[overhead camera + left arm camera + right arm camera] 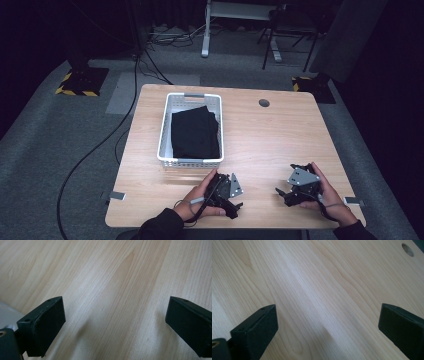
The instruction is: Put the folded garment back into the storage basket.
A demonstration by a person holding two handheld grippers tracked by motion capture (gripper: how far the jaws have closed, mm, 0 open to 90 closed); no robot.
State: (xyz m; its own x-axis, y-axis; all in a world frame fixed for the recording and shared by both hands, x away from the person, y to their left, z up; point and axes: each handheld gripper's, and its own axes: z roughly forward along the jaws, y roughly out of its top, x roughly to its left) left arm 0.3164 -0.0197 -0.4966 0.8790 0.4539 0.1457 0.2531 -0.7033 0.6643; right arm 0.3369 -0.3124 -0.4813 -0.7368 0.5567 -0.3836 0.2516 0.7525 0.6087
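A white plastic basket (165,131) stands on the left-middle of the wooden table (270,140), with a folded black cloth (195,134) lying inside it. Near the front edge, a hand holds my left gripper (234,202) just in front of the basket. In the left gripper view its black jaws stand wide apart, and my left gripper (113,325) is open over bare wood. Another hand holds my right gripper (283,194) at the front right. It too is open in the right gripper view, where my right gripper (327,327) has only wood grain between its jaws.
A round cable hole (264,103) sits in the table's far right part, and this cable hole (407,249) appears again at top right. Cables (100,145) trail over the grey carpet on the left. Yellow-and-black striped bases (80,82) and desk legs (206,35) stand beyond the table.
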